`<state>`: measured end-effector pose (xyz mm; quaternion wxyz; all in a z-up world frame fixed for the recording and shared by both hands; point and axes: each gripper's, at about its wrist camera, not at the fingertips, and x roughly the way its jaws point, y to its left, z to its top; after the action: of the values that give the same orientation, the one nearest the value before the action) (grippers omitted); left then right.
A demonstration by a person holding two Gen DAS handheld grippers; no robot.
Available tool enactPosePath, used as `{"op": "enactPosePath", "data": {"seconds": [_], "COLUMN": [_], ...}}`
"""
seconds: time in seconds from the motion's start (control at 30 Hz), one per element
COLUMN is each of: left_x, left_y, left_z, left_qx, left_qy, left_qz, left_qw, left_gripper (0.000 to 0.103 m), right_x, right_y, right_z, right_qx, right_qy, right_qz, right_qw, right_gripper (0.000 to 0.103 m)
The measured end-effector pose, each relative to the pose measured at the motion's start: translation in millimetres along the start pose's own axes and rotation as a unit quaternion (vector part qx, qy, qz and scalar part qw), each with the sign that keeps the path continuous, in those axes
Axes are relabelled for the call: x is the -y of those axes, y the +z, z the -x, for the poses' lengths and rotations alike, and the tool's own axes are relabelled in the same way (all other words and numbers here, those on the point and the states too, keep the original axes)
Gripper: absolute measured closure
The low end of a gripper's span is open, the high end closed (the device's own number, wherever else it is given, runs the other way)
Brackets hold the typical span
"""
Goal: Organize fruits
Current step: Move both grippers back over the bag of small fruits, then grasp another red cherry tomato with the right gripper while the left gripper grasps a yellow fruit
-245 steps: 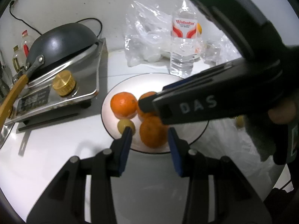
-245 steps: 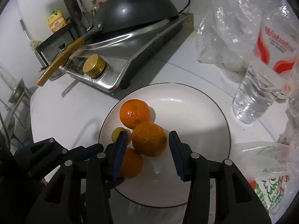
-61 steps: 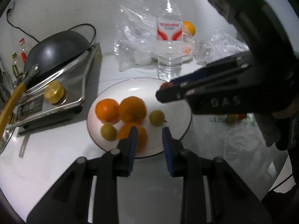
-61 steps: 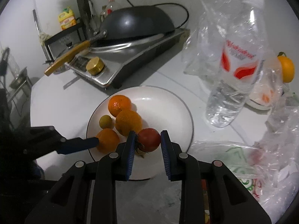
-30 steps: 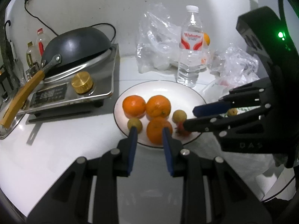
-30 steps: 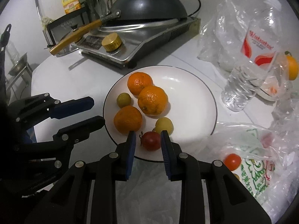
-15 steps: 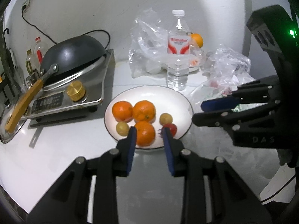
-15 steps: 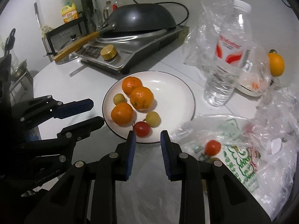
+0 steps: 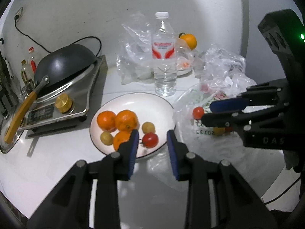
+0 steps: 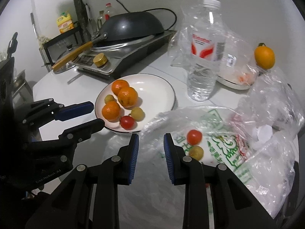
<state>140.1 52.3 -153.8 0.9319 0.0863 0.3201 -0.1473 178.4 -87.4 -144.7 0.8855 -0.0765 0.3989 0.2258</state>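
A white plate (image 9: 152, 99) (image 10: 158, 91) holds three oranges (image 9: 126, 120), two small yellow-green fruits (image 9: 148, 127) and a red tomato (image 9: 150, 140) (image 10: 127, 122). My left gripper (image 9: 152, 135) (image 10: 97, 114) hovers at the plate's near rim. Its jaws are opening, with nothing between the pads. My right gripper (image 10: 151, 137) (image 9: 206, 111) hangs over the edge of a printed plastic bag (image 10: 225, 141), right of the plate, shut and empty. On that bag lie another red tomato (image 10: 194, 137) (image 9: 198, 112) and a small yellow fruit (image 10: 196, 152).
A water bottle (image 9: 164, 57) stands behind the plate among crumpled clear bags (image 9: 133, 61). A cooker with a dark wok (image 9: 64, 64) fills the left. An orange (image 10: 264, 57) sits by a dish at the back right. The table's rounded edge runs along the left.
Both grippers have pulled back from the plate. The right one has drawn off the tomato, which stays on the plate, and now hangs over the bag. The left jaws have spread slightly.
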Motion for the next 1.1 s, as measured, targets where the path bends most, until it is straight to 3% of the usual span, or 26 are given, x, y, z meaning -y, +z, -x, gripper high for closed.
{"op": "enactPosePath", "data": {"seconds": [0.03, 0.1, 0.57, 1.1], "left_x": [2, 6, 49, 77], "left_y": [0, 2, 15, 16], "left_z": [0, 0, -15, -34], "left_qx": [0.0, 0.0, -0.014, -0.039], "left_qy": [-0.001, -0.003, -0.015, -0.025], "left_qz": [-0.001, -0.003, -0.038, -0.062], "left_qw": [1.0, 1.0, 0.9991, 0.997], "left_gripper": [0.068, 0.05, 0.05, 0.05], "right_x": [4, 12, 70, 84], "right_y": [-2, -6, -40, -63], "right_z": [2, 5, 8, -16], "right_qx": [0.002, 0.005, -0.003, -0.035], "right_qy": [-0.002, -0.006, -0.022, 0.008], "right_qz": [-0.003, -0.011, -0.059, -0.072], "right_qw": [1.0, 1.0, 0.998, 0.997], "right_gripper": [0.074, 0.074, 0.074, 0.074]}}
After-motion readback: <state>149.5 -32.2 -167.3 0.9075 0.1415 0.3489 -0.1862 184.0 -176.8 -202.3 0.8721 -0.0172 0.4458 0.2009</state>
